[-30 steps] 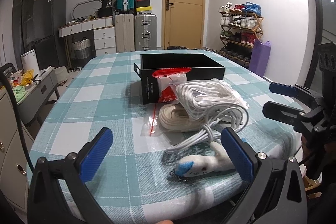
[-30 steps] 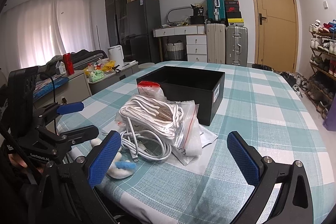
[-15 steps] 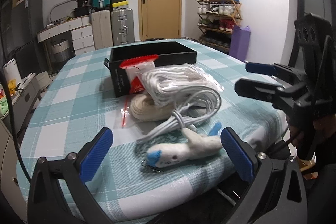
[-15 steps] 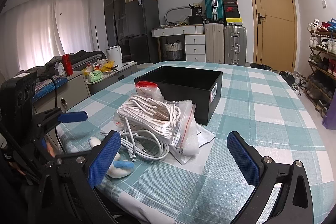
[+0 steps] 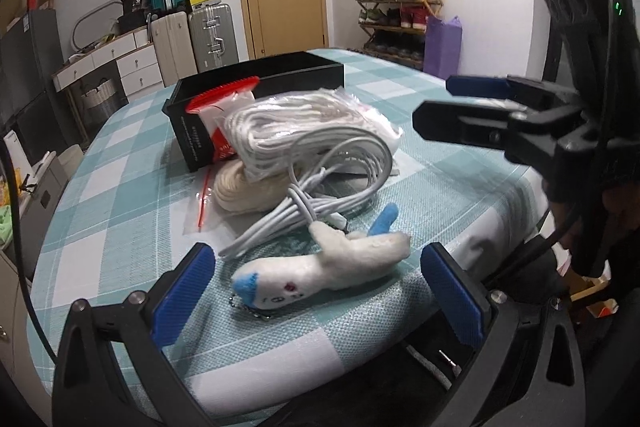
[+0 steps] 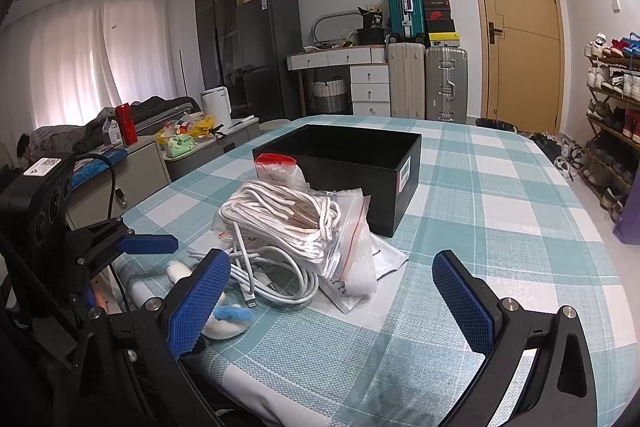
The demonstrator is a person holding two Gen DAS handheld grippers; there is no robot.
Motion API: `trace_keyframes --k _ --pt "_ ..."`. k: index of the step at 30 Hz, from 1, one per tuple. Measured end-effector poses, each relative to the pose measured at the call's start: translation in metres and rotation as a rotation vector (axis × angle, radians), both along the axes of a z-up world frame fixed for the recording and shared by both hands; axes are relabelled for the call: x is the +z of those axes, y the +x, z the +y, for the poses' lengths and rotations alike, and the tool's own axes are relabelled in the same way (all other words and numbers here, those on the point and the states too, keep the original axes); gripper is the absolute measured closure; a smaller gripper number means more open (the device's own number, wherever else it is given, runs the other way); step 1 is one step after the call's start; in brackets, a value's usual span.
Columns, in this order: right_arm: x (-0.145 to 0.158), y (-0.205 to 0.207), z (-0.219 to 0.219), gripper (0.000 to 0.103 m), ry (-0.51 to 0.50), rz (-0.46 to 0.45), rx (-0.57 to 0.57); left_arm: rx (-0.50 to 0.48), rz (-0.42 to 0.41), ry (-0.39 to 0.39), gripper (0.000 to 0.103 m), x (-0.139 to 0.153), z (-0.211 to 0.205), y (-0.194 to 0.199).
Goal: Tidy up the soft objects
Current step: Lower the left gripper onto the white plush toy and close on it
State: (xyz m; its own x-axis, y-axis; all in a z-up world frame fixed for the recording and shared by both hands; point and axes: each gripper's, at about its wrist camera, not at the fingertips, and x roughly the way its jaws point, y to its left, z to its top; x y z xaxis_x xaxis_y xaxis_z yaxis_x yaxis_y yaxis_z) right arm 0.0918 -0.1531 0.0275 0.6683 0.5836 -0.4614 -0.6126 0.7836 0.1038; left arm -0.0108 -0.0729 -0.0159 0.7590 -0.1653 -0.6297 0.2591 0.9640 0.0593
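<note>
Your left gripper (image 5: 318,301) hovers low over the table's (image 5: 460,183) near edge, jaws spread wide around the white plush toy (image 5: 320,273) without touching it. Your right gripper (image 6: 336,301) hangs level, jaws apart and empty, facing the bagged rope (image 6: 288,223), white cable (image 6: 276,277) and black box (image 6: 352,163). Box labels unreadable.

Wooden door (image 6: 516,27) straight ahead, suitcases (image 6: 426,83) stacked left of it, white drawers (image 6: 370,87), dark fridge (image 6: 268,55), bright curtains (image 6: 80,67) far left, shoe rack (image 5: 396,15) off right
</note>
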Motion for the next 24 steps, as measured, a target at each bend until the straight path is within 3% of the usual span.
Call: trace_keyframes --k 5,10,13,24 --pt "0.0 0.0 0.0 0.0 0.001 0.001 0.0 0.026 0.017 0.036 0.0 -0.004 -0.004 0.004" --pt "-0.001 0.0 0.0 0.0 -0.001 0.002 -0.002 0.044 0.019 0.016 0.002 -0.003 0.003 0.003" --pt "-0.001 0.0 0.0 0.0 -0.003 -0.002 -0.002 0.037 0.021 0.004 0.014 -0.003 0.004 0.003" --pt "-0.003 0.001 -0.003 0.0 -0.005 -0.002 -0.009 0.021 0.001 -0.028 0.026 0.001 0.014 -0.007"
